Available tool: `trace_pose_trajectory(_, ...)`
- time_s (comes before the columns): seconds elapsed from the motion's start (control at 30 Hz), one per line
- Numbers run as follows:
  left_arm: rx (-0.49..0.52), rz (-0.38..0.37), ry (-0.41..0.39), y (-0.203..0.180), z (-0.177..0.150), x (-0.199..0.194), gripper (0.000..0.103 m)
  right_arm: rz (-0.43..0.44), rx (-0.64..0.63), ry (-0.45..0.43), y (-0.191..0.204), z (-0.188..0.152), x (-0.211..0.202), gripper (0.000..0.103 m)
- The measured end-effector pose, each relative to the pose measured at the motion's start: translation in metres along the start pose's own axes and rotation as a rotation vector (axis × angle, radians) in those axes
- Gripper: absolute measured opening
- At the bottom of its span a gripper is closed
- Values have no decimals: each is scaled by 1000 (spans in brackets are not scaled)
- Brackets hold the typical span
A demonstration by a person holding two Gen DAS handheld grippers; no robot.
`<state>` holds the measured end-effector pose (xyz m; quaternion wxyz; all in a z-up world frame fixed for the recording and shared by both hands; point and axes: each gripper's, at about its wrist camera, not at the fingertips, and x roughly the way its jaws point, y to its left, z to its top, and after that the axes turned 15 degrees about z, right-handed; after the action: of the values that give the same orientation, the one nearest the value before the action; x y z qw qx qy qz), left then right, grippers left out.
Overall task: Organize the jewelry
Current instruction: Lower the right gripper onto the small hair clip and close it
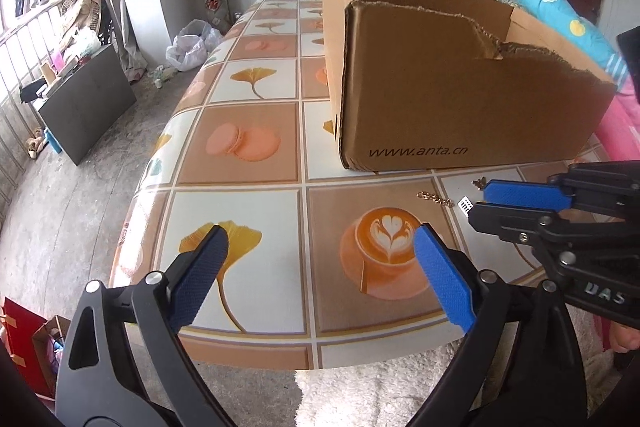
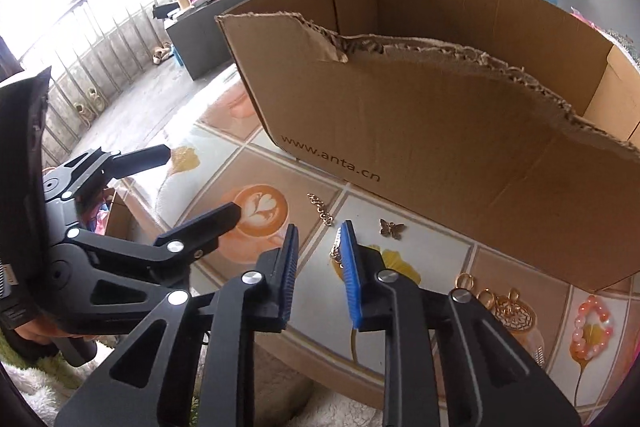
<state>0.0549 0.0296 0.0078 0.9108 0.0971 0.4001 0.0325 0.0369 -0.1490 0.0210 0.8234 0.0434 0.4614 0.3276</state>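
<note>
In the left wrist view the table (image 1: 240,79) curves to its rounded edge at the left, with bare floor beyond it. The left gripper (image 1: 322,233) hangs over the printed coffee cup with its jaws spread wide and nothing between them, and there is open tabletop all round it. The box (image 1: 460,99) fills the upper right; its near wall is torn low and ragged, and its floor is hidden. In the right wrist view a strip of table runs free between the box's front and the near edge. The jewelry lies there: a chain (image 2: 320,213) at the centre, then the right gripper (image 2: 320,227), jaws drawn to a narrow gap. A small gold piece (image 2: 334,251) shows at that gap, half hidden by the blue pad; I cannot tell whether it is touched. Further right lie a butterfly charm (image 2: 392,229), gold rings (image 2: 464,281) partly behind the finger, a round pendant (image 2: 514,315) and a pink bracelet (image 2: 592,327) near the frame's blurred edge.
</note>
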Motion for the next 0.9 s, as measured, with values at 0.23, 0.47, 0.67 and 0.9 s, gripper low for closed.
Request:
trace_pose_trajectory(0.23,-30,-53,-6,7,1,5,67,0,20,38,-6,0,12,8)
trace_pose_trajectory(0.47,-9,-98,-23,1,4,6,57,7,40,33,-14,2,7,5)
trace_pose_trajectory(0.67,42,-142,-45,-15,8,4,50,-1,62,-4,-19,0,-12,4)
trace_pose_trajectory(0.9,99,-171,-58,-35,13,2,41,20,83,-29,-27,-11,-29,4)
